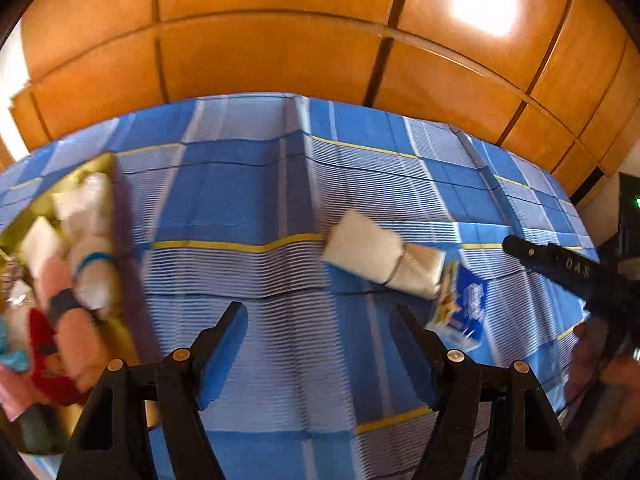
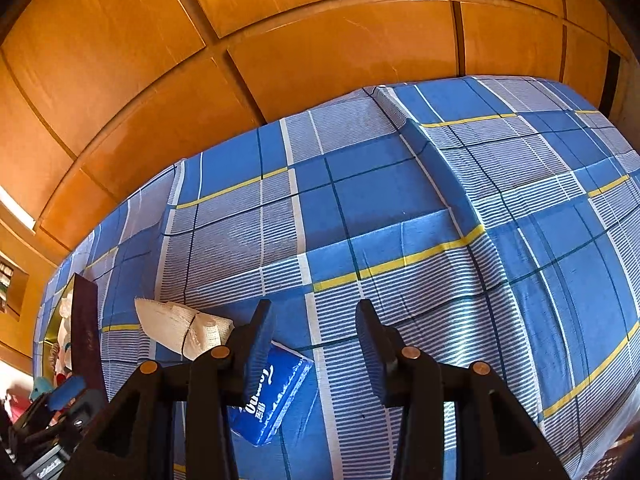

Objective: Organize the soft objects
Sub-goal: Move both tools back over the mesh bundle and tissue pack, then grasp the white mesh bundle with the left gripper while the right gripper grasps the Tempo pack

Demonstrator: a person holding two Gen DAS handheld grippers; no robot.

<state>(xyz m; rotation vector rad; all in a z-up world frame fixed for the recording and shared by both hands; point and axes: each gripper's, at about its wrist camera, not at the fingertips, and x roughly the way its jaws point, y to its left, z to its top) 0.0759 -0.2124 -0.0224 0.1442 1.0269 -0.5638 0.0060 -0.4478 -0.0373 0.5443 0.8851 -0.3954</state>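
A rolled white towel (image 1: 380, 258) with a band around it lies on the blue plaid bed sheet (image 1: 248, 200), with a blue tissue pack (image 1: 464, 304) beside it. My left gripper (image 1: 320, 356) is open and empty, hovering over the sheet short of the towel. A gold-lined box (image 1: 24, 216) at the left holds several rolled soft items (image 1: 92, 256). In the right wrist view the towel (image 2: 180, 330) and tissue pack (image 2: 276, 396) lie at lower left. My right gripper (image 2: 314, 354) is open and empty, with its left finger over the tissue pack.
A wooden panelled wall (image 1: 280, 40) stands behind the bed. The box's dark side wall (image 2: 86, 328) shows at the left of the right wrist view. The other gripper's body (image 1: 560, 268) enters from the right in the left wrist view.
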